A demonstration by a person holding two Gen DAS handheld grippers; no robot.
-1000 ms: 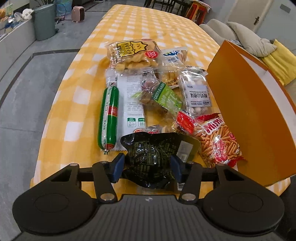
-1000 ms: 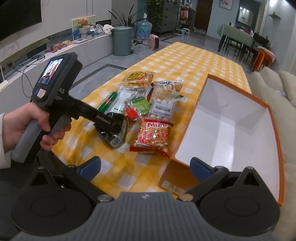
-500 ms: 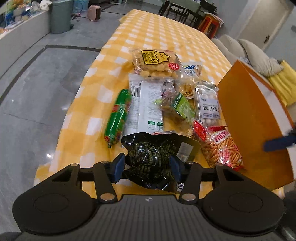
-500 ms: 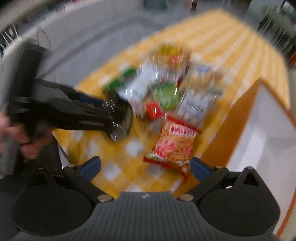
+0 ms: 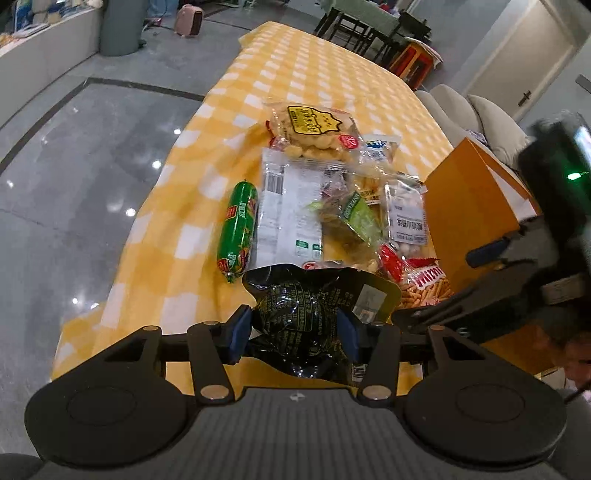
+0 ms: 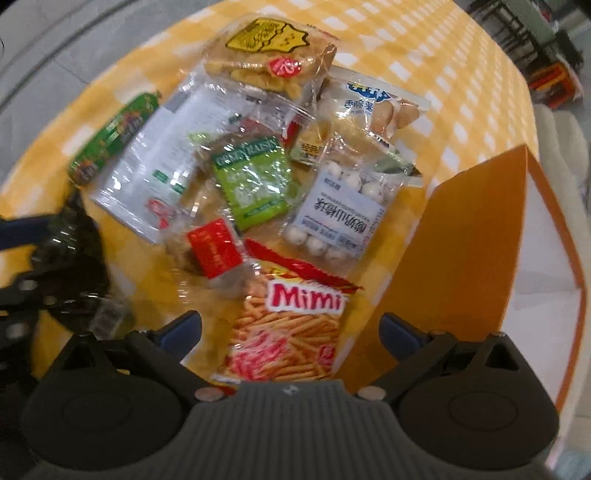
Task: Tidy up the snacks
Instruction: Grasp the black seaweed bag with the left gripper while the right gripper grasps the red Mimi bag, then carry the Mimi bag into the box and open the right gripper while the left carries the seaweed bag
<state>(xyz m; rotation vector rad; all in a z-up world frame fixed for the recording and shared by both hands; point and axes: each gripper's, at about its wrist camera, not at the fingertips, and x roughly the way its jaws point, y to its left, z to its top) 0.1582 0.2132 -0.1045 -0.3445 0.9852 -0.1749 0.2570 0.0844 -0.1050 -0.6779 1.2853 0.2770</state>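
Observation:
My left gripper [image 5: 293,330] is shut on a black snack pouch [image 5: 306,314] and holds it above the near end of the yellow checked table [image 5: 184,206]. My right gripper [image 6: 290,328] is open and hangs right over the red Mimi stick-snack bag [image 6: 291,325], which lies between its fingers, beside the orange box [image 6: 454,240]. The snack pile lies behind: a green sausage [image 5: 238,229], a white packet [image 5: 288,210], a green raisin bag [image 6: 251,181], a bag of white balls [image 6: 343,218] and a yellow-label bag [image 6: 266,48].
The orange box [image 5: 469,210] stands open at the right of the pile, white inside. The table edge drops to a grey floor [image 5: 74,166] on the left. A sofa [image 5: 491,125] and chairs [image 5: 369,29] lie beyond the table.
My right gripper has swung down and forward over the Mimi bag, staying open. My left gripper has kept the black pouch and turned slightly to the right.

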